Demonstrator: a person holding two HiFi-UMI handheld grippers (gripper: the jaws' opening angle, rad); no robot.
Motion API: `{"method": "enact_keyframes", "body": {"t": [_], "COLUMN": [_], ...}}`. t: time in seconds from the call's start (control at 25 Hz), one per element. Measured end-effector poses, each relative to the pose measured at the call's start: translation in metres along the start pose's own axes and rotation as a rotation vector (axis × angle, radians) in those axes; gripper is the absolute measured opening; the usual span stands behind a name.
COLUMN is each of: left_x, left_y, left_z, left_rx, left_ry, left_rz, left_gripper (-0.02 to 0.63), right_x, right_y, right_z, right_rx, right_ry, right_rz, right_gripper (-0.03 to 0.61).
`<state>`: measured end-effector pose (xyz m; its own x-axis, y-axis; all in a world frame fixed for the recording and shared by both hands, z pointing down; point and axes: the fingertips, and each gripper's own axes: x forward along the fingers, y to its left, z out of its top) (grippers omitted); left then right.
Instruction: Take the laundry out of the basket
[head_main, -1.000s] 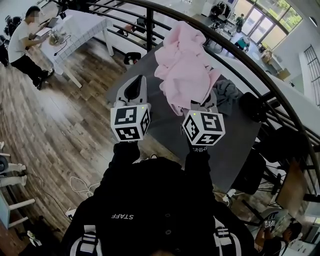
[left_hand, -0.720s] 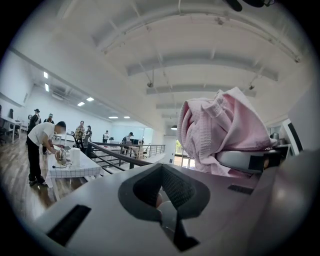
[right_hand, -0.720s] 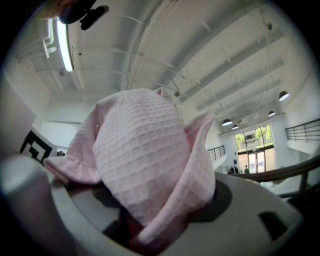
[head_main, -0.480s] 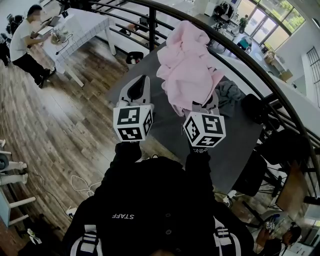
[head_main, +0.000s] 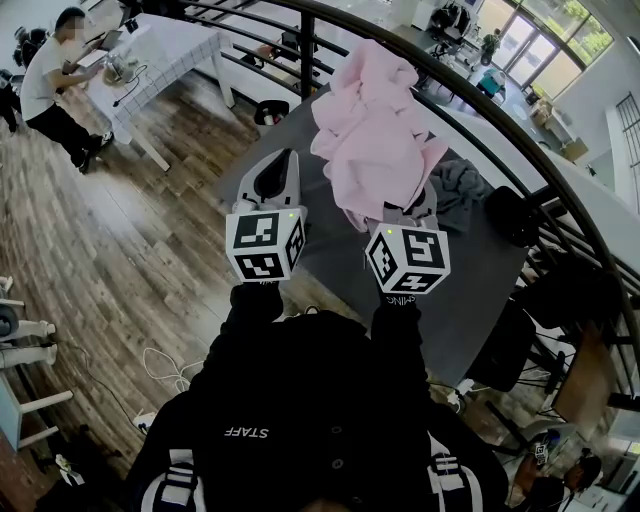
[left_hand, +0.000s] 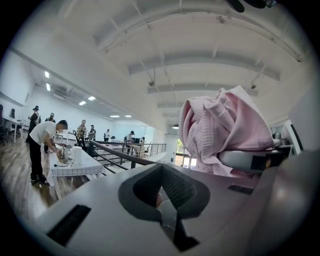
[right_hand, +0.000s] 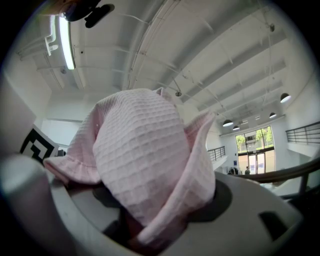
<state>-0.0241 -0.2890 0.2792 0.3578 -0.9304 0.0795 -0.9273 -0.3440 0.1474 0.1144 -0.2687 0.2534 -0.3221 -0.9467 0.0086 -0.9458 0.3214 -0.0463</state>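
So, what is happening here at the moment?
A person in a black top holds a gripper in each hand. The right gripper is shut on a pink waffle-weave cloth and holds it up over the dark grey table. The left gripper is shut and empty, beside it. A grey garment lies on the table past the pink cloth.

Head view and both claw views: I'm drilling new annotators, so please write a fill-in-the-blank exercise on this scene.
The right claw is shut on a ___ cloth.
The left claw is shut and holds ___.
The floor is laid with ___ planks.
Missing words: pink; nothing; wooden.
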Motion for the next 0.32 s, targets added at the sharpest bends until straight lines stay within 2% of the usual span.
{"method": "enact_keyframes", "body": {"t": [0.32], "left_x": [-0.0028], "left_y": [0.0054], "left_z": [-0.0022], "left_rx": [-0.005], "left_ry": [0.006], "left_rz": [0.007], "left_gripper": [-0.003], "right_x": [-0.0007], "right_y": [0.0054], "right_z": [-0.0009], "right_rx": [0.004], "right_ry": [0.000], "right_rz": [0.014], "right_gripper": [0.337]}}
